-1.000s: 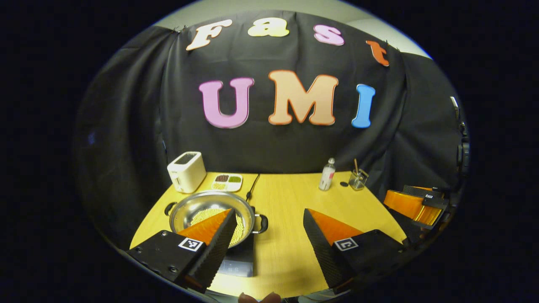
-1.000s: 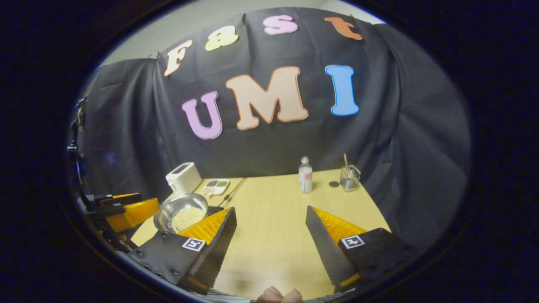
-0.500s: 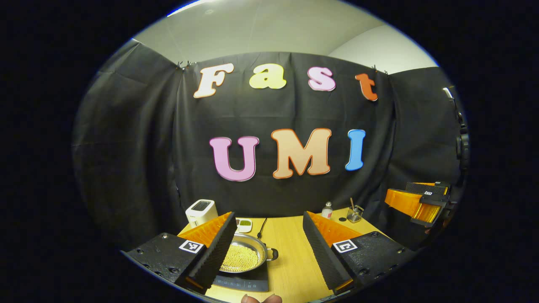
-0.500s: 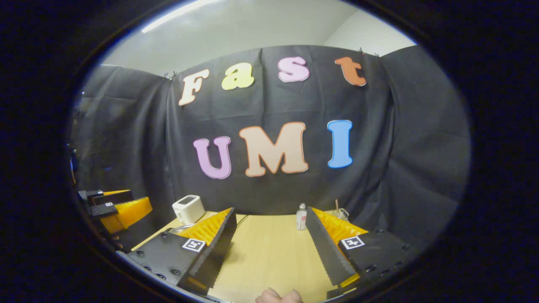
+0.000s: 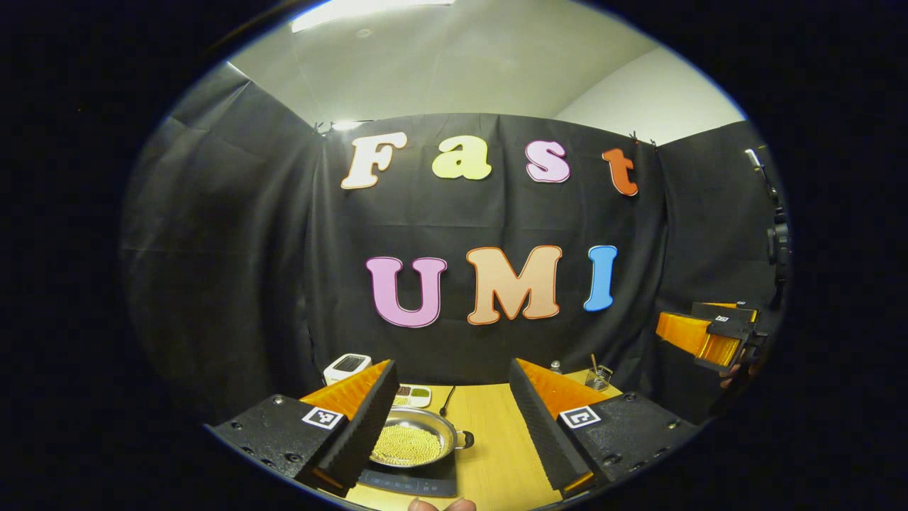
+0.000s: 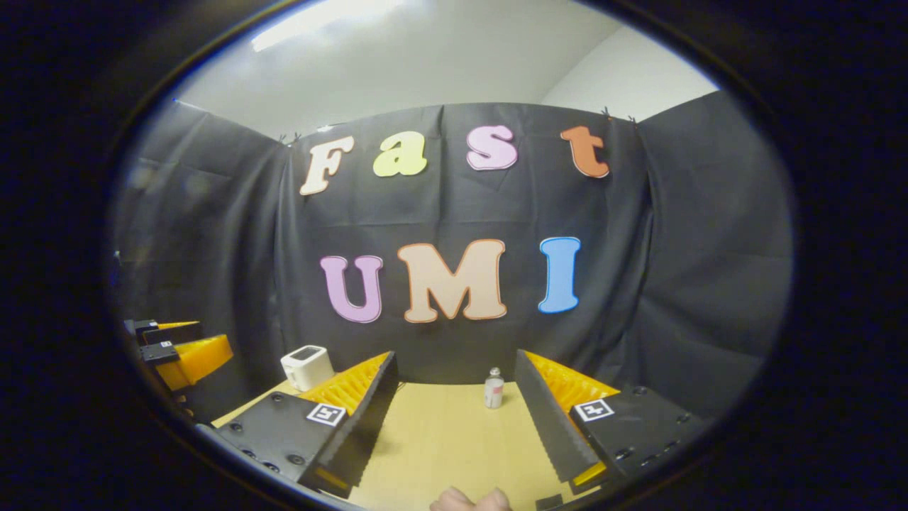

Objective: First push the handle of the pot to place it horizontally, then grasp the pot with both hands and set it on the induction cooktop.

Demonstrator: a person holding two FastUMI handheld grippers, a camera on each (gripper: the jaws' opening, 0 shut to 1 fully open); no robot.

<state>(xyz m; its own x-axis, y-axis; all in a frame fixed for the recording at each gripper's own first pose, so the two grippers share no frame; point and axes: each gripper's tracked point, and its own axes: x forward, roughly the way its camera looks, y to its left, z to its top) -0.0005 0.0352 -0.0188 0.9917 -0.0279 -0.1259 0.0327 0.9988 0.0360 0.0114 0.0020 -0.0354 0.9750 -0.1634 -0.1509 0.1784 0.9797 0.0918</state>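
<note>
A steel pot (image 5: pixel 413 445) holding yellow grains sits on the black induction cooktop (image 5: pixel 415 485) near the table's front left. One of its small dark handles (image 5: pixel 464 440) points right. My left gripper (image 5: pixel 451 363) is open, raised above and behind the pot, and its left finger hides the pot's left side. My right gripper (image 6: pixel 455 354) is also open, held over the wooden table (image 6: pixel 443 447) with nothing between its fingers. Each gripper appears at the edge of the other's view: the right gripper (image 5: pixel 709 333) and the left gripper (image 6: pixel 181 353).
At the table's back stand a white toaster (image 5: pixel 346 367), a small compartment tray (image 5: pixel 412 392), a dark cable (image 5: pixel 447 402), a clear bottle (image 6: pixel 494 389) and a glass jar (image 5: pixel 600 377). A hand (image 6: pixel 468 500) shows at the bottom edge.
Both grippers have lifted and drawn back from the table, tilting up so more wall and ceiling show. The pot stays on the cooktop. Both stay open.
</note>
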